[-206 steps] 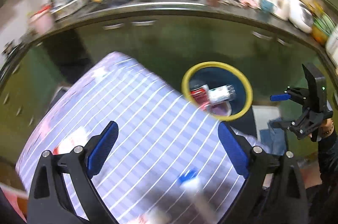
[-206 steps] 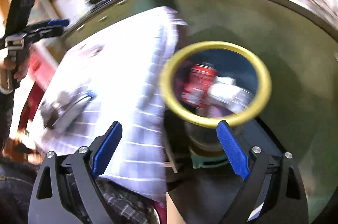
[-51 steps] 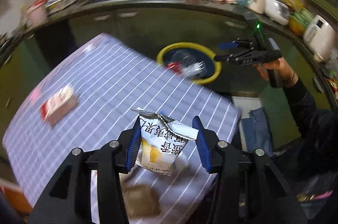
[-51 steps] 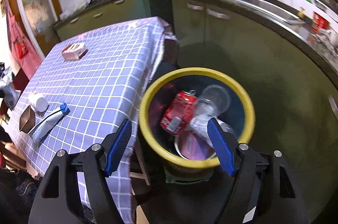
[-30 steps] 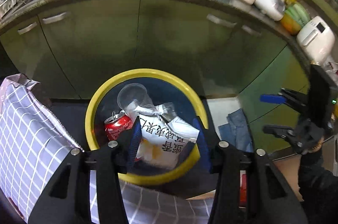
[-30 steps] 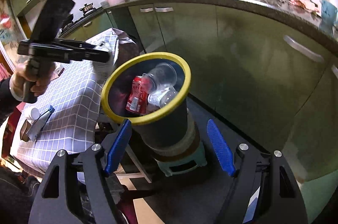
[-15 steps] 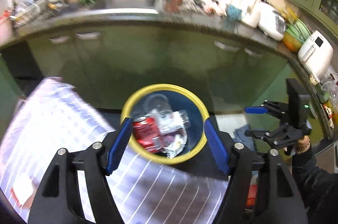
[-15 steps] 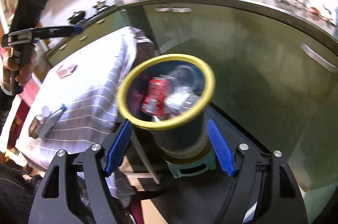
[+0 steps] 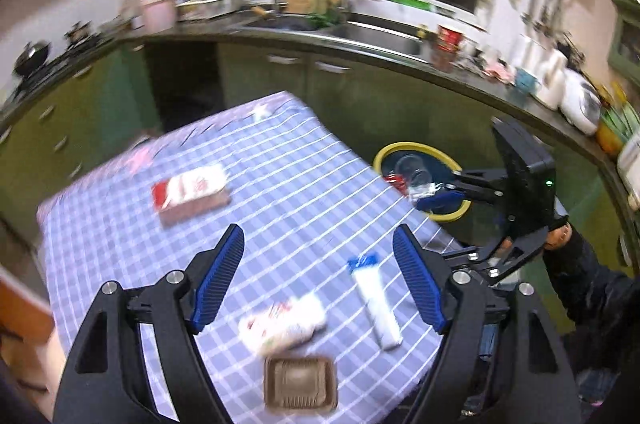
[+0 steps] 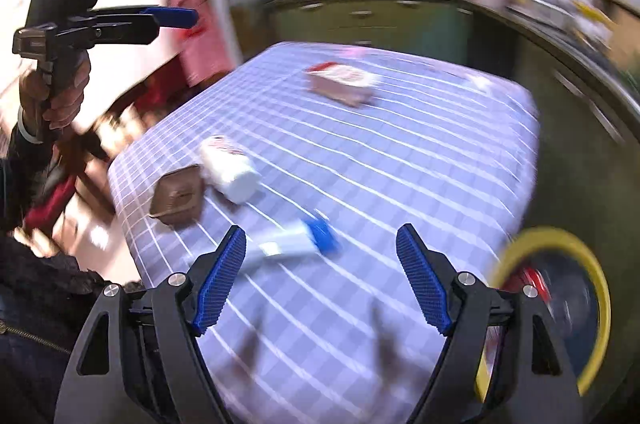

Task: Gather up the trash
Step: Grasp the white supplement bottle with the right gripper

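Note:
Both grippers hover over the table (image 9: 304,184) with its blue checked cloth. My left gripper (image 9: 318,284) has nothing between its opening jaws. Below it lie a crumpled white packet (image 9: 282,322), a brown plastic tray (image 9: 300,384) and a white tube with a blue cap (image 9: 376,300). A red and white box (image 9: 190,192) lies farther off. My right gripper (image 10: 320,284) is also empty, its jaws opening above the tube (image 10: 296,242). The yellow-rimmed bin (image 9: 400,148) beyond the table's corner holds a red can (image 9: 394,180) and a clear cup (image 9: 412,168).
Dark green cabinets and a cluttered worktop with a sink (image 9: 372,32) curve behind the table. A person's hand holds the left gripper (image 10: 172,14) high at the left. The other gripper (image 9: 438,198) stands beside the bin, with a dark sleeve (image 9: 592,288) behind it.
My left gripper let the snack bag go into the bin, opened and swung back over the table. My right gripper turned from the bin to the table.

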